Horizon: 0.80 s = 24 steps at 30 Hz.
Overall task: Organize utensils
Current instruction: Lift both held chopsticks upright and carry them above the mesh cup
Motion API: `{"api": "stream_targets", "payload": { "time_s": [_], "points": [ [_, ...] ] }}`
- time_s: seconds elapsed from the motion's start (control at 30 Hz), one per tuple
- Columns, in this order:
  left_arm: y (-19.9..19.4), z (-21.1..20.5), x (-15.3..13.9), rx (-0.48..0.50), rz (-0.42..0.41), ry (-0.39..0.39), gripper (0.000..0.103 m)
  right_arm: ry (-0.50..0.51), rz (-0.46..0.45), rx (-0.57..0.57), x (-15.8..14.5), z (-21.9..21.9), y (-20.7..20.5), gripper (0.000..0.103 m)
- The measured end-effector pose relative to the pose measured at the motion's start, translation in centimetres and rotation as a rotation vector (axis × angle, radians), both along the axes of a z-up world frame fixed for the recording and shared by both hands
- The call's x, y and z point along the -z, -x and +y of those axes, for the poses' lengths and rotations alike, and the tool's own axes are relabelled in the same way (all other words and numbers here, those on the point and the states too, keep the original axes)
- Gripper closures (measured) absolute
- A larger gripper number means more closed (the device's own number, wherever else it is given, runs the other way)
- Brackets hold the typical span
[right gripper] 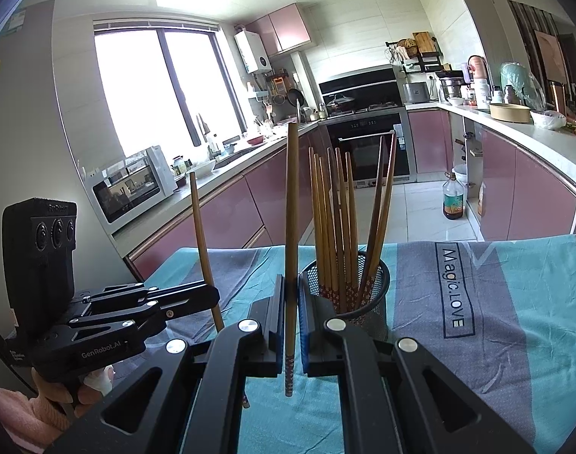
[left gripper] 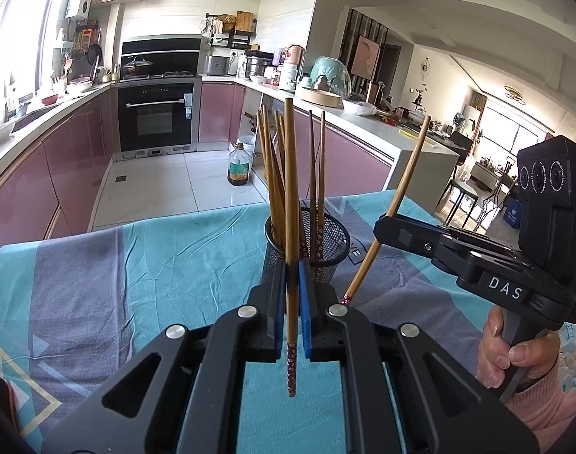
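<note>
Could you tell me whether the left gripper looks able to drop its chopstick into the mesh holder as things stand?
Probably yes: the left gripper holds its chopstick upright just before the mesh holder, nothing between them.

Your two wrist views look forward and slightly down, close over the table (left gripper: pixel 155 257). Both share the mesh cup (left gripper: pixel 306 242) and the kitchen beyond.

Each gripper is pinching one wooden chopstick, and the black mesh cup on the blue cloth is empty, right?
Not empty: the black mesh cup already holds a bunch of wooden chopsticks, seen in the right wrist view. The rest is right.
</note>
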<state>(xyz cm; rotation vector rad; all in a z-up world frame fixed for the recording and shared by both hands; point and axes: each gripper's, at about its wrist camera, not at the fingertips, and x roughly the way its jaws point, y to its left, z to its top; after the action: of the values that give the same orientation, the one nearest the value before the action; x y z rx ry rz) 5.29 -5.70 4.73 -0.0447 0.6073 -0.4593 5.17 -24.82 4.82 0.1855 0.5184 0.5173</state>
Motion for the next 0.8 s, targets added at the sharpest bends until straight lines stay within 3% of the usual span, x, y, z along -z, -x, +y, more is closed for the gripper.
{"api": "stream_targets", "payload": {
  "time_s": [0.8],
  "points": [
    [-0.2,0.1,-2.5,0.001,-0.077,0.008,0.095,0.002,-0.057,0.013,-2.2,-0.6,-0.8,0.098]
  ]
}}
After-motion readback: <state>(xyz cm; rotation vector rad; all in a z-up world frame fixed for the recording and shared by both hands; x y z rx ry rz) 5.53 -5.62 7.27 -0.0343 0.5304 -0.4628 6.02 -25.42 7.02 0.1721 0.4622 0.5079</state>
